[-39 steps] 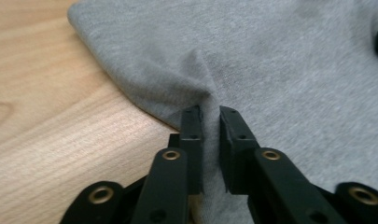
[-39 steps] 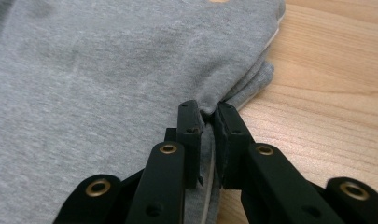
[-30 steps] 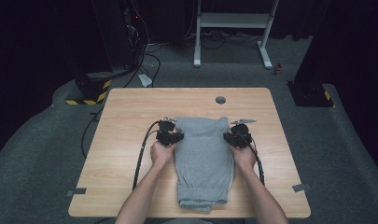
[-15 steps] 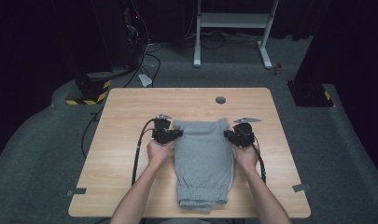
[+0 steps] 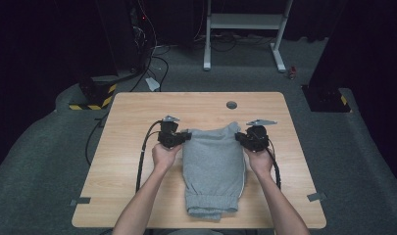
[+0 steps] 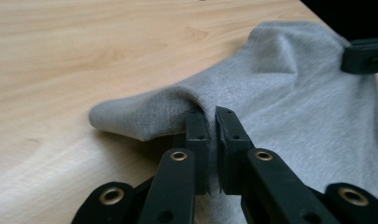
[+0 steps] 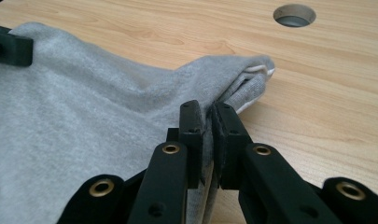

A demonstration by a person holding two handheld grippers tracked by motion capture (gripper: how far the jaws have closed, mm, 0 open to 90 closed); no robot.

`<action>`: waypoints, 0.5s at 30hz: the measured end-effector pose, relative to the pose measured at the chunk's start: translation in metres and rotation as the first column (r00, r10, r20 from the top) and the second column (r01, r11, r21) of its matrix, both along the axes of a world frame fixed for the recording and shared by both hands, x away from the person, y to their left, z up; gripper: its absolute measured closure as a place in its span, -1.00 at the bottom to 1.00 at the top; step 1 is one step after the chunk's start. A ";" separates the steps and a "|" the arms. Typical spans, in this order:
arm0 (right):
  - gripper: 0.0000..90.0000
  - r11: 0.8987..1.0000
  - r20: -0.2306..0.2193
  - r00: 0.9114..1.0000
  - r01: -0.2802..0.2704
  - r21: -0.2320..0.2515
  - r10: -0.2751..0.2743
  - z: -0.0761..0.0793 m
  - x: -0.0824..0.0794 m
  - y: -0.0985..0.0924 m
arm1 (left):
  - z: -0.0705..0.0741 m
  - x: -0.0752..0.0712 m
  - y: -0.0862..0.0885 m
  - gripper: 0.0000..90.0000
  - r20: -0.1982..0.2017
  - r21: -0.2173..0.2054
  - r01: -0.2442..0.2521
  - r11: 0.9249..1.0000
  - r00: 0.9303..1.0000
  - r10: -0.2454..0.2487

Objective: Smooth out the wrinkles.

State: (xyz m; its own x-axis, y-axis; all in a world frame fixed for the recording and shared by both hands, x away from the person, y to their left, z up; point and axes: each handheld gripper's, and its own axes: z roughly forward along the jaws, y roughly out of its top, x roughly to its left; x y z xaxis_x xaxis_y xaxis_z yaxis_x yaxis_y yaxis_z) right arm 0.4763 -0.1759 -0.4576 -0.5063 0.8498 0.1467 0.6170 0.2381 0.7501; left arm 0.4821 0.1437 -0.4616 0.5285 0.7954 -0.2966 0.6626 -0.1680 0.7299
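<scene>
I am looking down on a light wooden rectangular table (image 5: 137, 196), and I place everything against the folded grey fleece garment (image 5: 213, 166) lying on it, which runs from the table's middle down towards the near edge, where its gathered elastic hem sits. At the garment's far left corner is my left gripper (image 5: 186, 137), a black two-jaw tool held in the left hand (image 5: 165, 155), with its black cable looping down the table to the left of the cloth. In the left gripper view, its jaws are pressed together on a pinch of the grey fabric (image 6: 270, 93), and the corner beside them stands up off the wood in a soft rounded fold. Across the garment's far edge, the cloth sags slightly between the two corners. Beyond that far edge, further up the table, there is a small round cable hole (image 5: 231, 105). At the garment's far right corner is my right gripper (image 5: 239, 137), held in the right hand (image 5: 259, 159). In the right gripper view its jaws are clamped on the layered corner of the fabric (image 7: 84, 112), where a thin white trim shows at the fold's tip, and the round hole (image 7: 294, 15) lies beyond on the bare wood.
</scene>
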 end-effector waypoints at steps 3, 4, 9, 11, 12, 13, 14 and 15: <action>0.85 1.000 0.008 1.000 -0.010 0.000 0.010 0.005 0.002 0.001 | 0.002 0.000 0.004 0.89 0.004 -0.004 -0.004 1.000 1.000 0.004; 0.85 1.000 0.003 1.000 -0.008 0.004 0.008 0.007 0.003 0.001 | 0.003 0.000 0.005 0.89 0.000 -0.015 -0.010 1.000 1.000 0.010; 0.85 1.000 0.012 1.000 -0.015 -0.008 0.015 0.018 0.013 0.004 | 0.019 0.009 0.007 0.89 0.016 -0.016 -0.017 1.000 1.000 0.017; 0.85 1.000 0.026 1.000 -0.013 -0.003 0.013 0.032 0.024 0.005 | 0.029 0.018 0.009 0.89 0.028 -0.038 -0.032 0.999 0.999 0.033; 0.85 1.000 0.037 0.999 -0.011 -0.007 0.012 0.040 0.029 0.007 | 0.035 0.022 0.009 0.89 0.035 -0.042 -0.040 0.998 0.999 0.042; 0.85 1.000 0.045 0.999 -0.009 -0.015 0.010 0.049 0.034 0.010 | 0.040 0.027 0.009 0.89 0.043 -0.046 -0.046 0.998 0.998 0.048; 0.85 0.999 0.062 0.998 -0.015 -0.028 0.017 0.056 0.038 0.012 | 0.047 0.031 0.009 0.89 0.053 -0.053 -0.055 0.997 0.997 0.058; 0.85 0.999 0.080 0.997 -0.019 -0.039 0.022 0.063 0.042 0.015 | 0.053 0.034 0.009 0.89 0.065 -0.060 -0.061 0.996 0.996 0.065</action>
